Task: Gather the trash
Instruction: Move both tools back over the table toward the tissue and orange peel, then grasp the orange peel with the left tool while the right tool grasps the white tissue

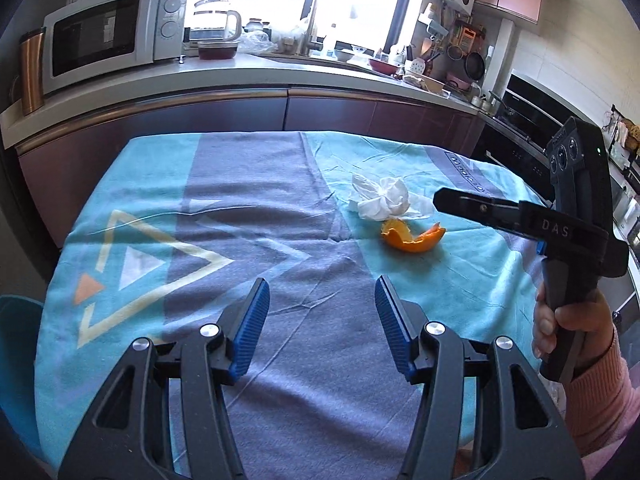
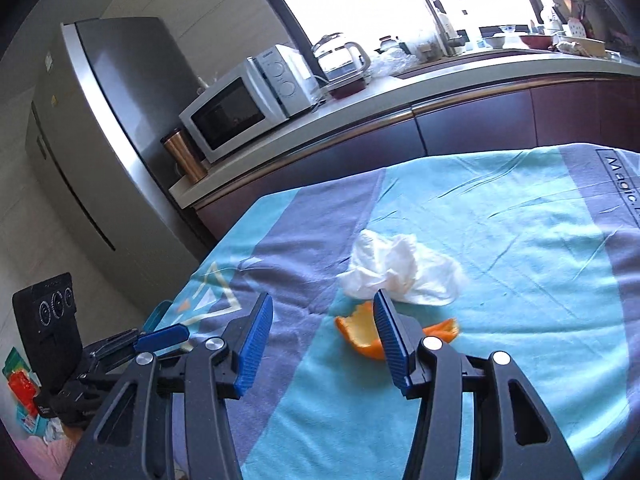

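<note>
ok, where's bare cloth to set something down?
Bare: the purple stripe ahead of the left gripper, and the cloth left of it, around the triangle print. Crowded: tissue and orange peel, near the right gripper.

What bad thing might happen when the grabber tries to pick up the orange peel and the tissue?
The right gripper is open above the orange peel. The crumpled tissue lies right beside it, so both might get pinched together. The tablecloth is wrinkled and loose; the fingertips might snag it.
</note>
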A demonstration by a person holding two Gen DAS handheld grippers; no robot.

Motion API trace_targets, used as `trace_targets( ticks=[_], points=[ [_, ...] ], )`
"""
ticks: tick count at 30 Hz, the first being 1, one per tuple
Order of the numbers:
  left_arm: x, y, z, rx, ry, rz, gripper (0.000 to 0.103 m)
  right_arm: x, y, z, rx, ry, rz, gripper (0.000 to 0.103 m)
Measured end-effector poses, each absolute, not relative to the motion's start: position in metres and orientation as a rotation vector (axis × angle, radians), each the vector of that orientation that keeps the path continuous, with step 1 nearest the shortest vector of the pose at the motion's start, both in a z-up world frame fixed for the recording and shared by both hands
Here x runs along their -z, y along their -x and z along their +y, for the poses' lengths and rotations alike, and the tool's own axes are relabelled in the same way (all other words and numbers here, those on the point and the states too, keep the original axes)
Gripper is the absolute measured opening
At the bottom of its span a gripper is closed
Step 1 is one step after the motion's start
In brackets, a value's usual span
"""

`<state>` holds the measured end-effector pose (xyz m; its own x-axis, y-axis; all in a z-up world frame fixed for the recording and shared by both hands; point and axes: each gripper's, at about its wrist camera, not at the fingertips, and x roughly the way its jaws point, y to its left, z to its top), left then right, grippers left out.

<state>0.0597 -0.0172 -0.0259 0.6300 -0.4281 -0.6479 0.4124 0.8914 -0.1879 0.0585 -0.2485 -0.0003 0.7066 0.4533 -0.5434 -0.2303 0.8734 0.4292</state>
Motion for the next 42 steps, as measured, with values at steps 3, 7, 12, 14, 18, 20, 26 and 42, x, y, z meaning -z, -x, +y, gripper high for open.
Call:
trace_targets(
  ticks=[3, 7, 12, 14, 18, 20, 26, 42],
  points=[
    [0.029, -0.065, -0.034, 0.506, 0.005, 0.756, 0.054, 0.003, -0.072, -0.263, -0.325, -0.343, 0.689, 0.059],
    [0.032, -0.071, -0.053, 0.526, -0.007, 0.768, 0.054, 0.015, -0.099, -0.273, -0.286, -0.342, 0.736, 0.064],
    [0.037, -0.08, -0.067, 0.539, -0.023, 0.789, 0.054, 0.027, -0.125, -0.271, -0.28, -0.331, 0.795, 0.064],
    [0.039, -0.084, -0.07, 0.544, -0.026, 0.798, 0.054, 0.03, -0.131, -0.268, -0.278, -0.315, 0.816, 0.064],
    [0.045, -0.092, -0.079, 0.555, -0.025, 0.822, 0.054, 0.039, -0.14, -0.264, -0.285, -0.291, 0.866, 0.051],
    [0.047, -0.096, -0.084, 0.565, -0.027, 0.83, 0.054, 0.043, -0.141, -0.263, -0.288, -0.281, 0.878, 0.035],
    [0.051, -0.105, -0.101, 0.593, -0.038, 0.851, 0.054, 0.04, -0.136, -0.278, -0.318, -0.34, 0.85, 0.011],
    [0.065, -0.14, -0.15, 0.646, -0.064, 0.921, 0.053, 0.024, -0.108, -0.323, -0.329, -0.503, 0.738, 0.01]
  ],
)
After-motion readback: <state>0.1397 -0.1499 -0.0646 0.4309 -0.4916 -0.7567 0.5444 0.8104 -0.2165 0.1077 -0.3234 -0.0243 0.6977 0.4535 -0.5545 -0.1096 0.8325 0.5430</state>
